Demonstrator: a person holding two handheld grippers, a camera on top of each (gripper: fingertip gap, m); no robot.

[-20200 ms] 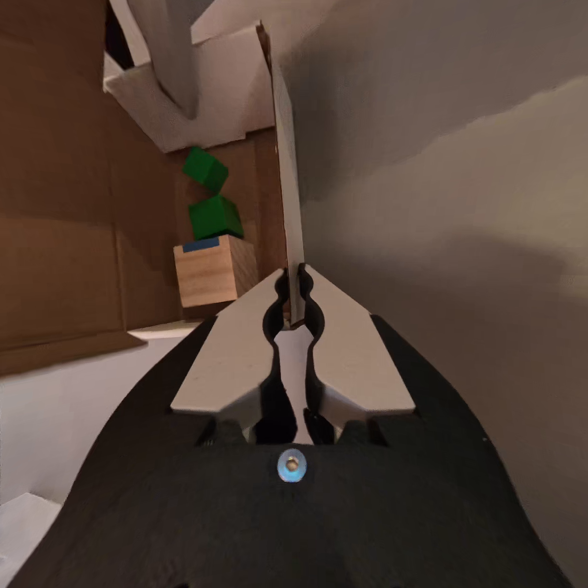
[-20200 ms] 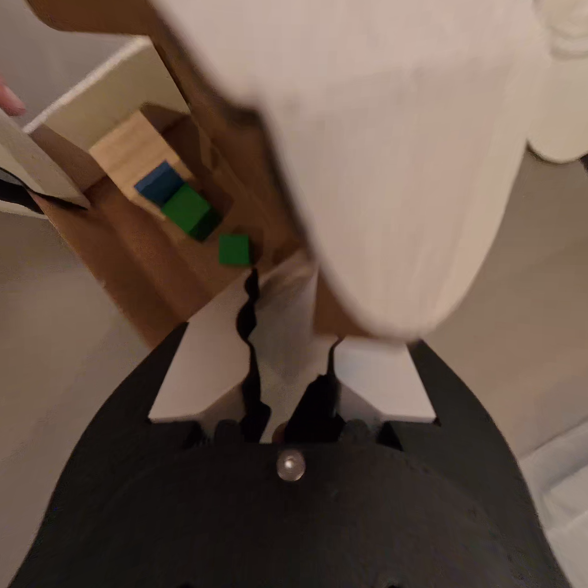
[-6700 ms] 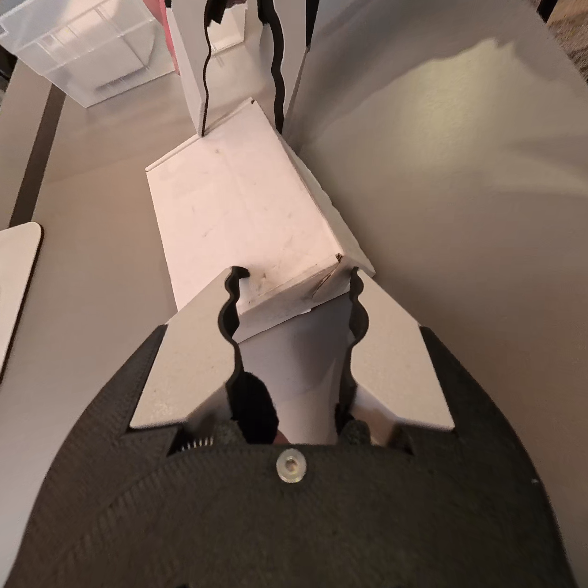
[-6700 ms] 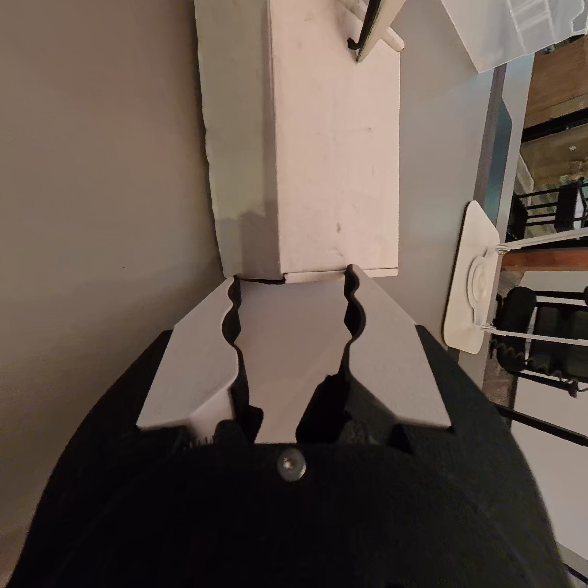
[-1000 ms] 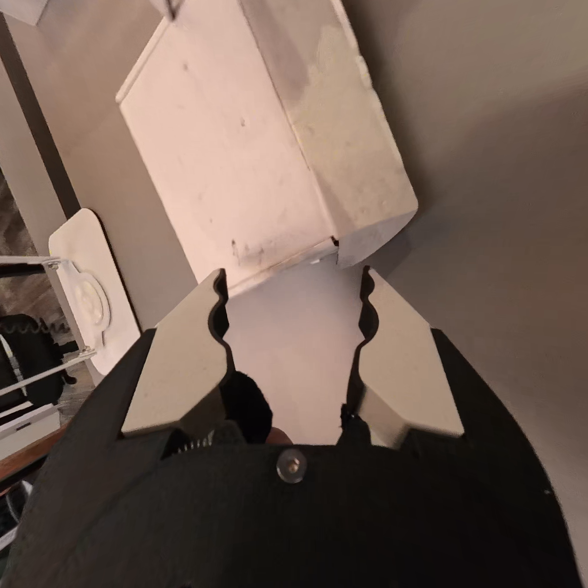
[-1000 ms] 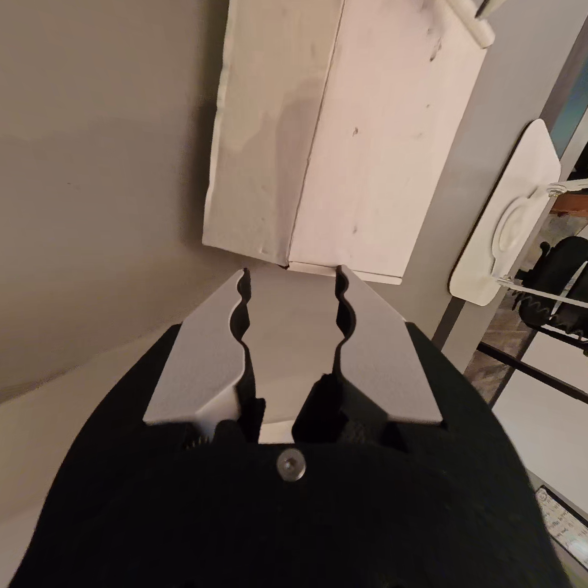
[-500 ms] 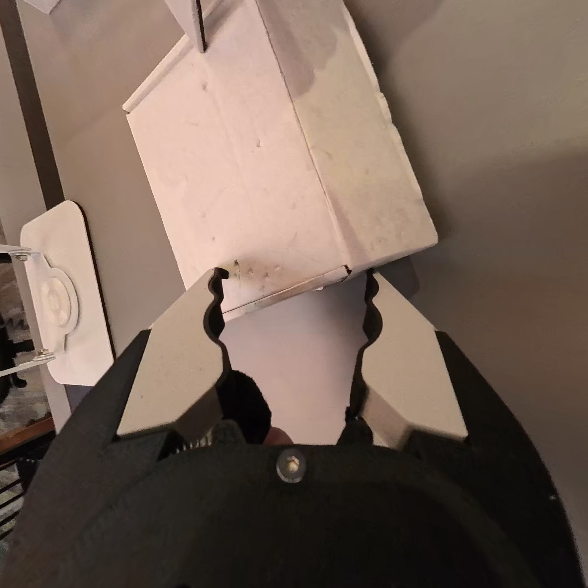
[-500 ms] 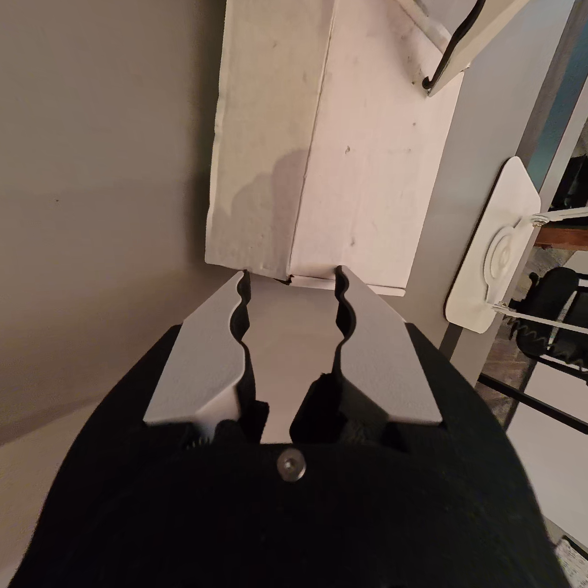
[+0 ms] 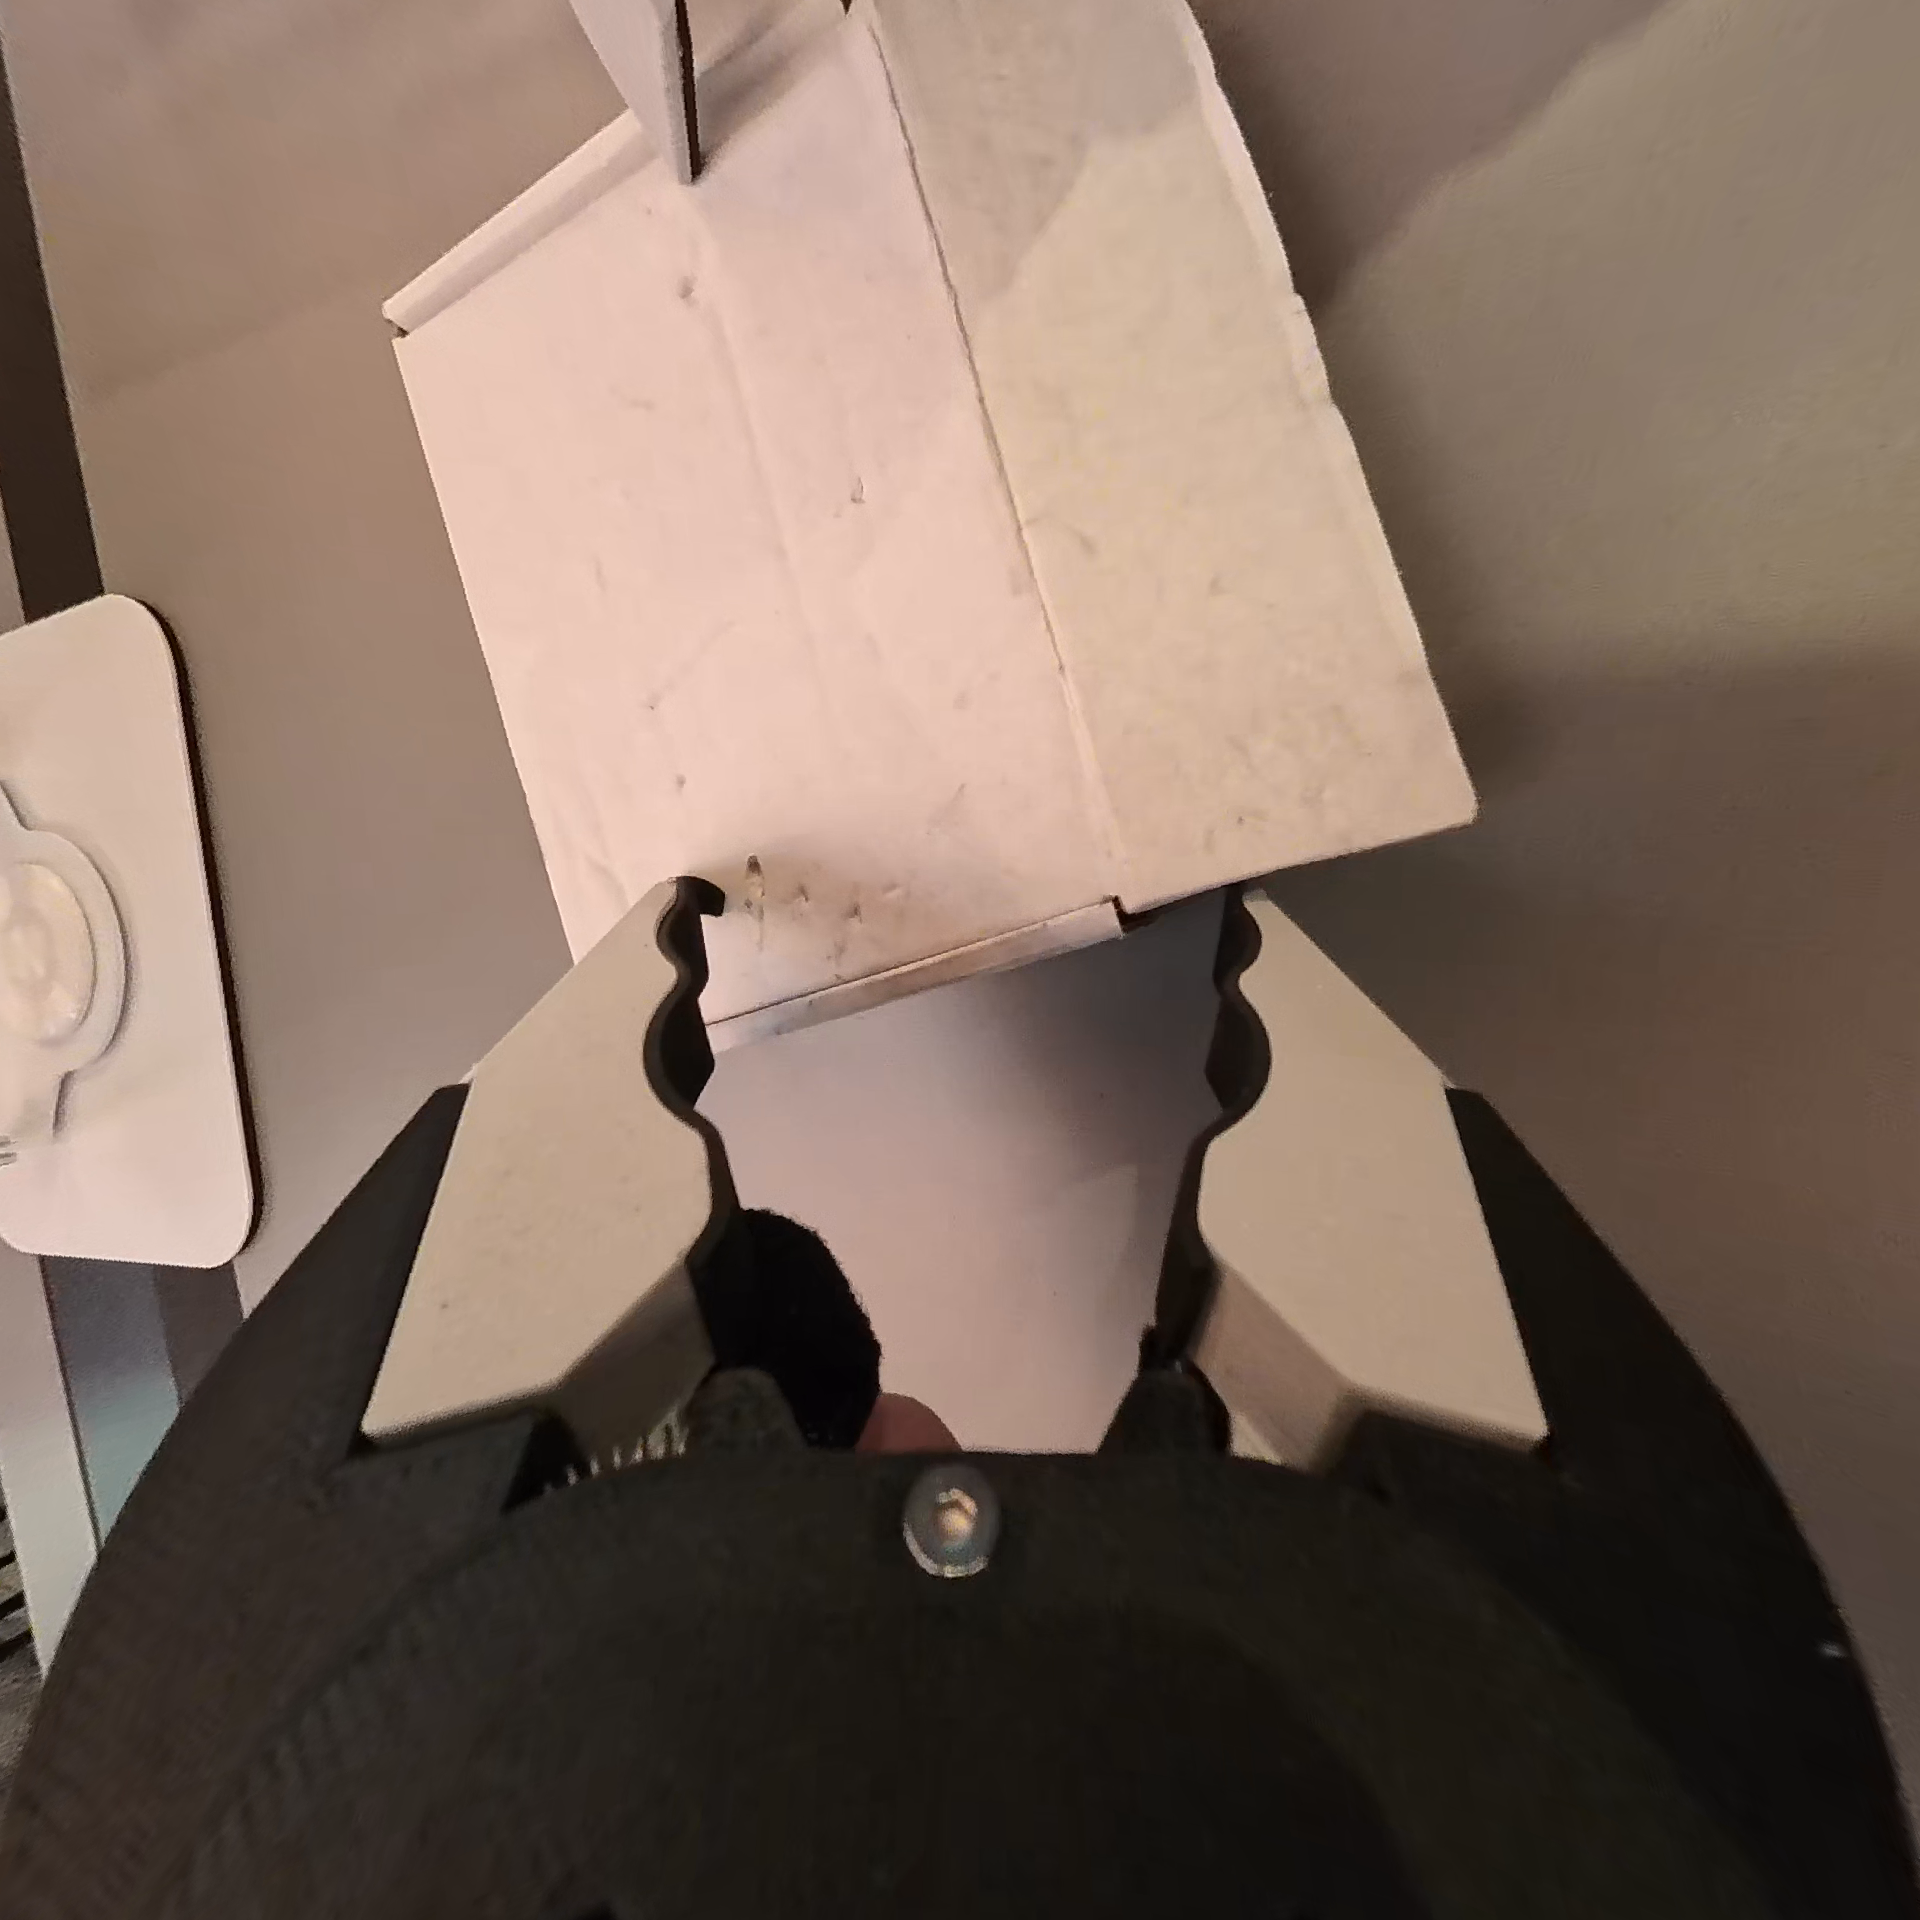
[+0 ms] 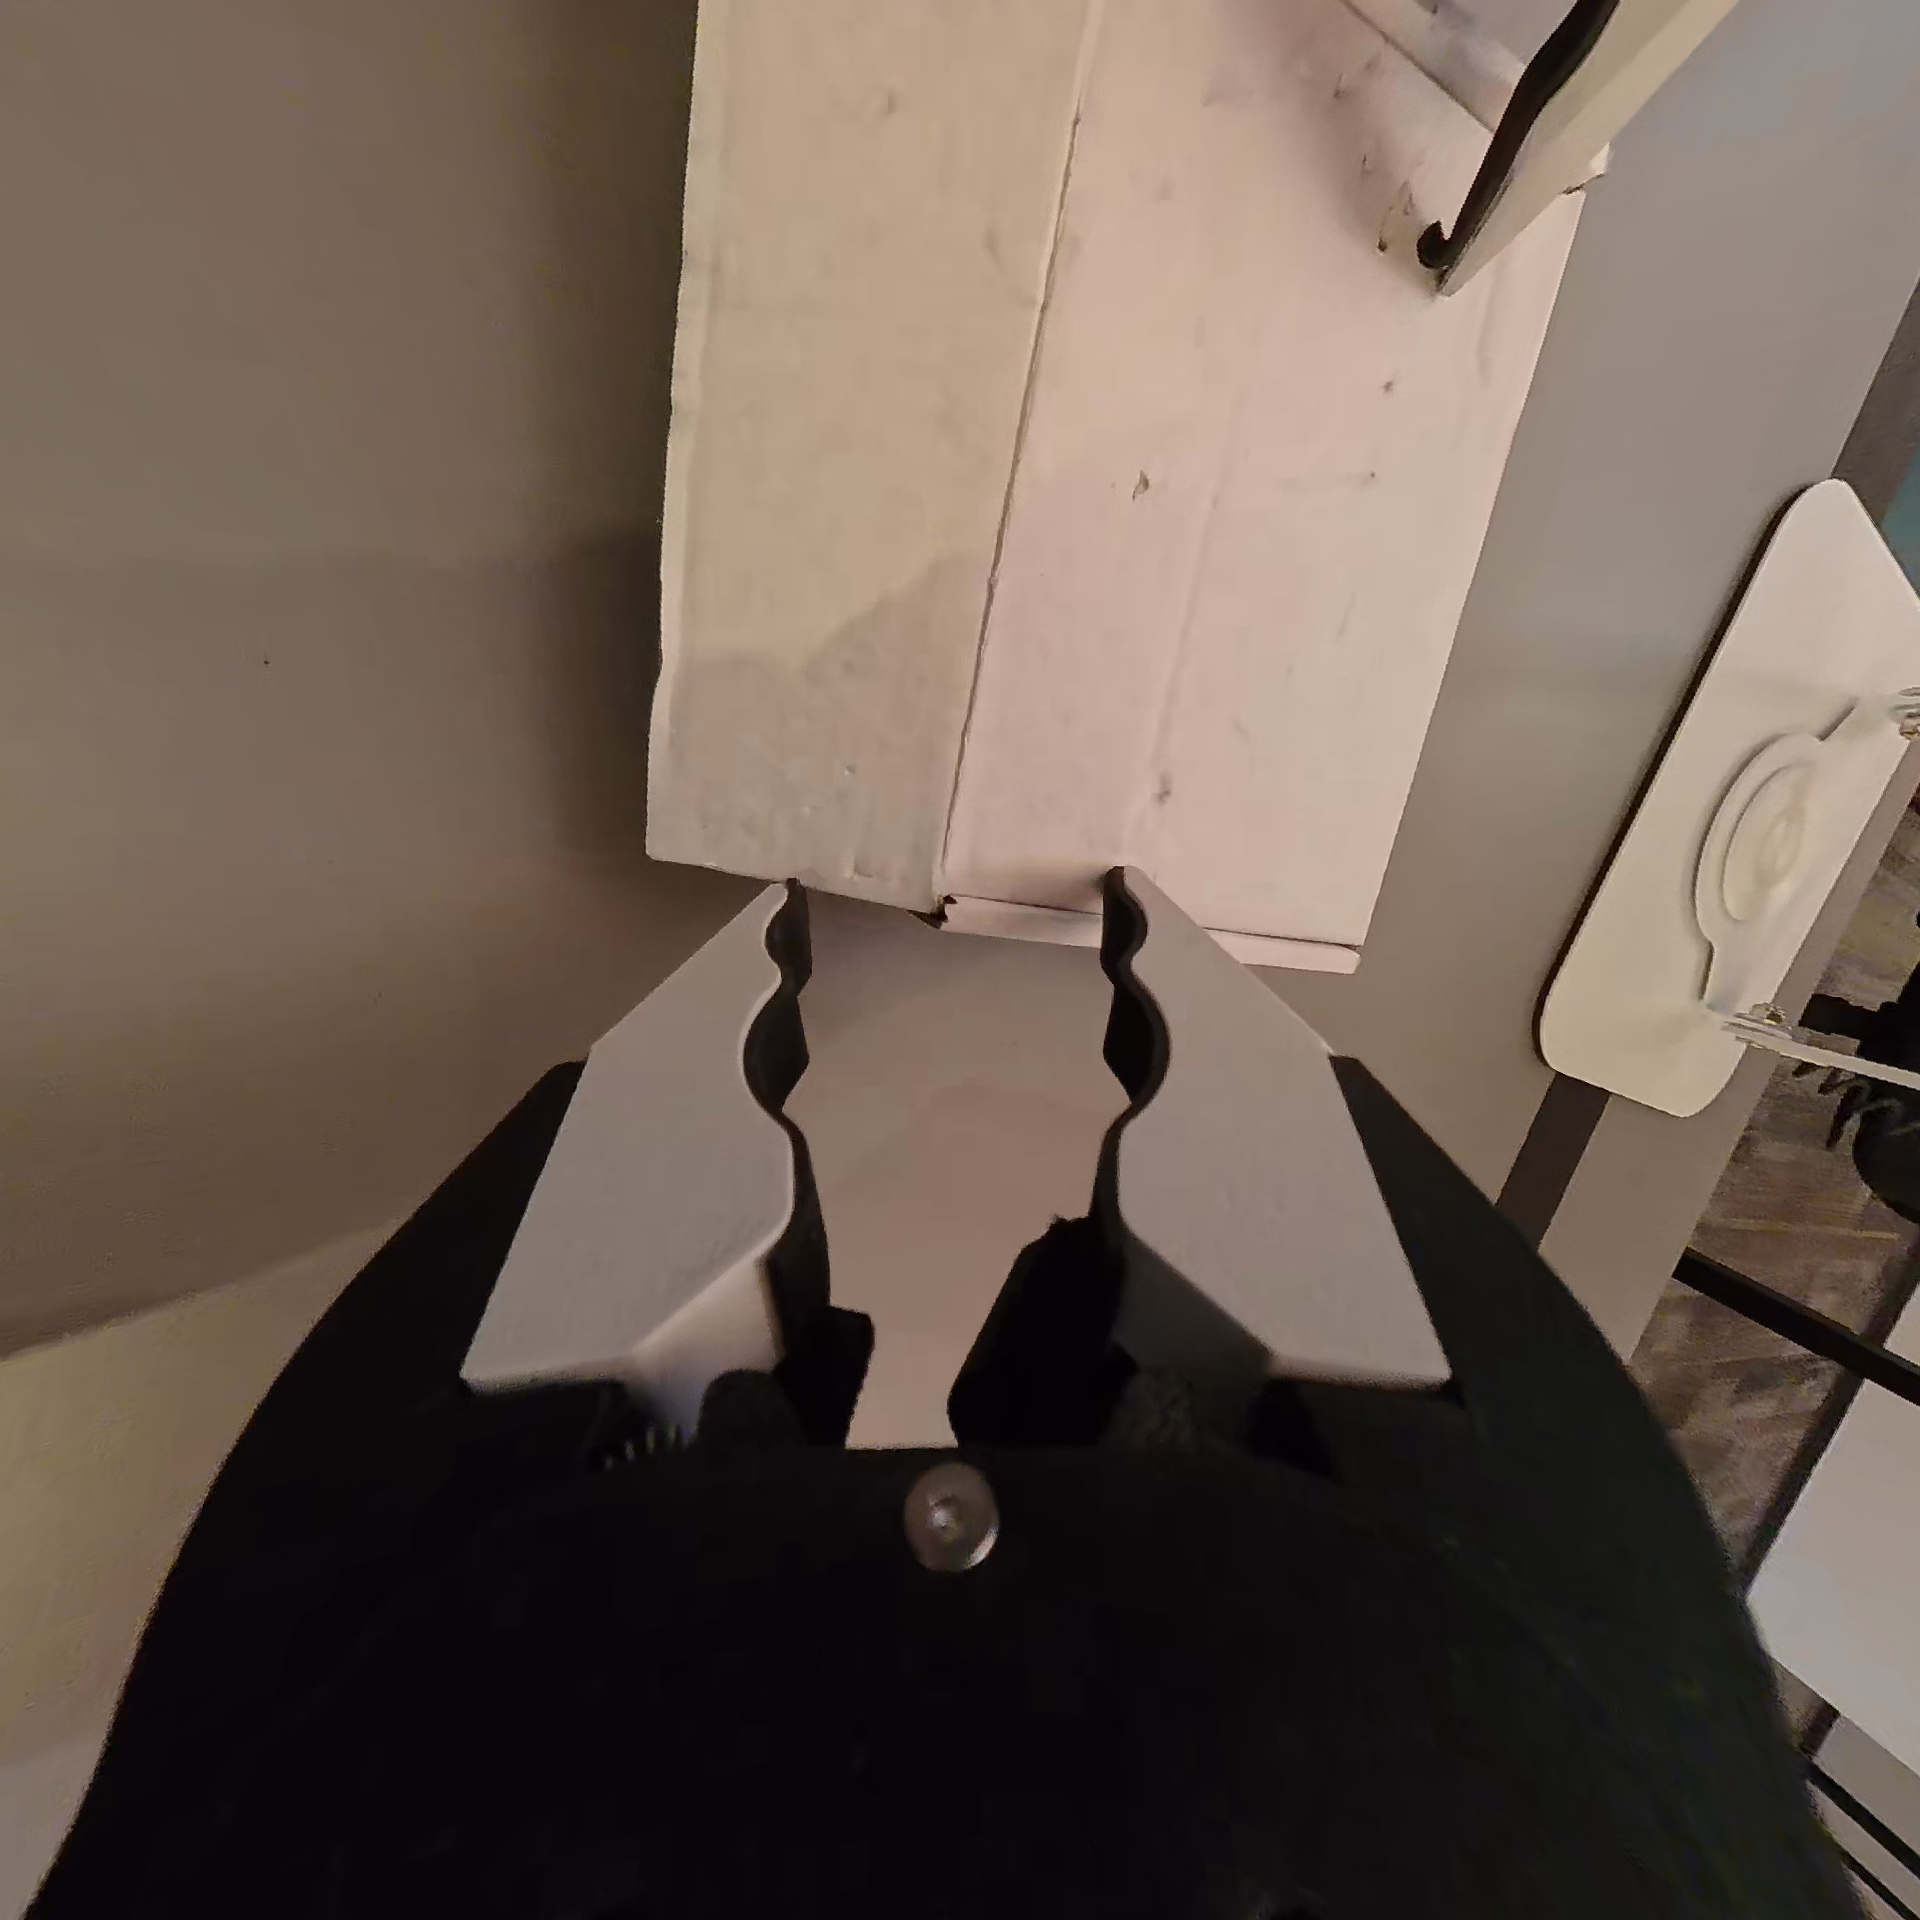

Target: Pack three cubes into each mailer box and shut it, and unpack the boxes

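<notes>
Right now your left gripper (image 9: 961, 914) has its two fingers spread wide, nothing clenched between them, with the tips at one short end of the closed white box (image 9: 831, 540). Its left fingertip (image 9: 686, 904) overlaps the box's near edge at about 7 o'clock of the box; the right tip sits just beside the near corner. In this view the box's long axis runs from roughly 5 o'clock up to 11 o'clock, away from you, lid shut.

Your right gripper (image 10: 951, 894) is likewise released, fingers apart, both tips meeting the opposite short end of the box (image 10: 1195, 520). Here the long axis points almost straight to 12 o'clock, leaning slightly toward 1. The other gripper's finger shows at the far end, near 1 o'clock.

The box lies on a grey table (image 10: 312, 520). A flat white plate with a round fitting (image 10: 1745, 790) sits at 3 o'clock in the right view, and the same plate (image 9: 94, 935) at 9 o'clock in the left view.
</notes>
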